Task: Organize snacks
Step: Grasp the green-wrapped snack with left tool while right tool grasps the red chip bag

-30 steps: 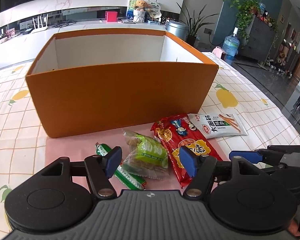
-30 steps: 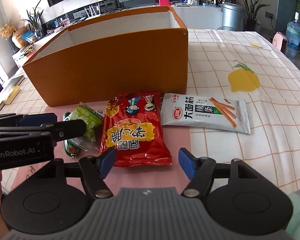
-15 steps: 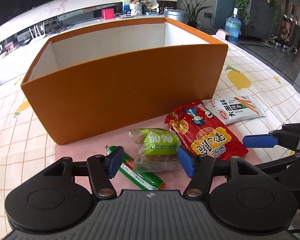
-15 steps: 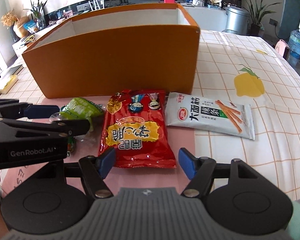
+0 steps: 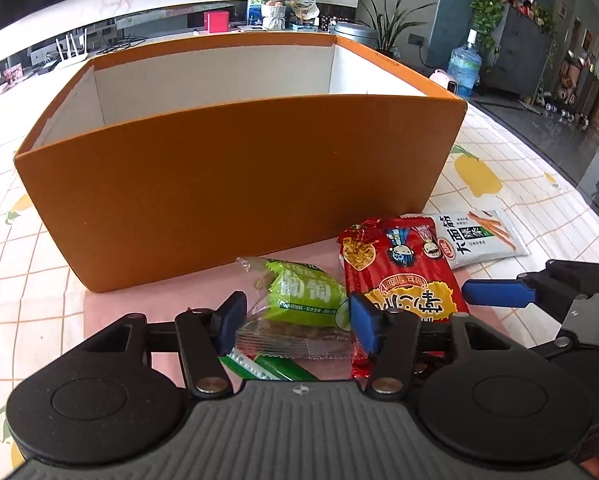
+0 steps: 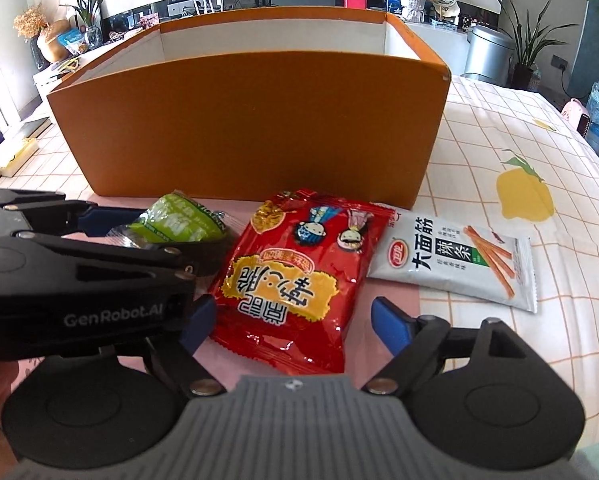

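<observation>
Left wrist view — left gripper [image 5: 295, 316] jaws wide, straddling green snack [image 5: 305, 300].

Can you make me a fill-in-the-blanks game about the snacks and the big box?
1. The big box is colored ____.
2. The left claw is open around the ____ snack pack.
3. The right claw is open around the ____ bag.
4. The white packet lies ____ the box.

Missing words: orange; green; red; outside
</observation>
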`<state>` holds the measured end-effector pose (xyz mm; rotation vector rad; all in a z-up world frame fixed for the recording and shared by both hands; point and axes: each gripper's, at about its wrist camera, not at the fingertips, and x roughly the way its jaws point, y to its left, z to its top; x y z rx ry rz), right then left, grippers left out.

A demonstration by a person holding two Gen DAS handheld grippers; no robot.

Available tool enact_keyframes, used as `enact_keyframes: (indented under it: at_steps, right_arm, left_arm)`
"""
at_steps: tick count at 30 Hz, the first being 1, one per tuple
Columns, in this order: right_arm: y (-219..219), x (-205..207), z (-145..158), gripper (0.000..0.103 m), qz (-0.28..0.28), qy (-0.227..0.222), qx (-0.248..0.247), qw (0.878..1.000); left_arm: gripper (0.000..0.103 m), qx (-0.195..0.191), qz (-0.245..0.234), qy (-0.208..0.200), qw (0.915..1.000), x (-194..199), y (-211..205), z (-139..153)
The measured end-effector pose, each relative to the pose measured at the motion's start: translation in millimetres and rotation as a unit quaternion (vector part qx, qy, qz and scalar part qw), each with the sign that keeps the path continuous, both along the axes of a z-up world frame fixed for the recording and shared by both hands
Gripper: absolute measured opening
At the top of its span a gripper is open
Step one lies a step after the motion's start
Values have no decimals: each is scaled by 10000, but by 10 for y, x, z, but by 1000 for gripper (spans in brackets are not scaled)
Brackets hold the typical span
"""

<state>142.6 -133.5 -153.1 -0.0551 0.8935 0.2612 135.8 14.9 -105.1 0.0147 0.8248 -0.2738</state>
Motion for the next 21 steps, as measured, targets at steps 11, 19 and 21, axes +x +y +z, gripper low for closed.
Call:
enact_keyframes:
  at_steps: [11, 19, 21]
  right_arm:
    - [50, 97, -46, 87, -119, 3, 113, 9999]
    - [124, 145, -76, 77, -126, 10, -50, 9999]
    - [111, 132, -61, 76, -126, 69, -103, 9998]
  left_arm:
    - [58, -290, 308, -232, 9988, -59, 215, 147]
    - [58, -267, 226, 227, 9991, -21, 232, 123]
    - [58, -326, 236, 368, 9985, -8, 242, 106]
